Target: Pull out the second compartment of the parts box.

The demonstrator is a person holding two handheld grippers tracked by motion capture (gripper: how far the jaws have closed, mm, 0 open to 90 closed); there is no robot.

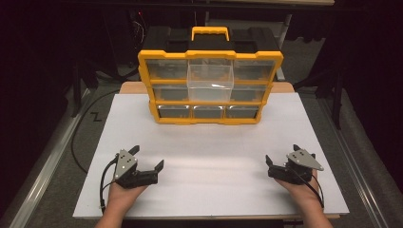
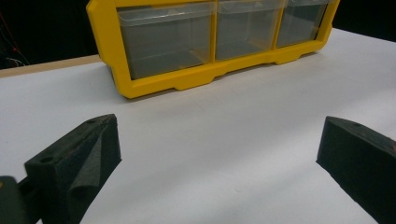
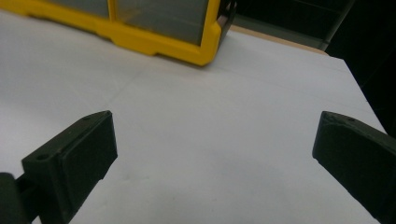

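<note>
Bright white table (image 1: 214,156), dark surroundings, soft slightly blurred pictures.

Open white table surface (image 1: 209,161) between and ahead of both grippers. Left gripper (image 1: 148,158) near the front-left, right gripper (image 1: 283,156) near the front-right, well apart, jaws of each spread wide with bare tabletop between them. Sole obstacle: yellow-framed plastic drawer cabinet with clear drawers and black top (image 1: 210,88) standing upright at the table's far middle. One clear plastic drawer (image 1: 210,81) in its centre column sticks out forward. Bare table strips left and right of the cabinet.
</note>
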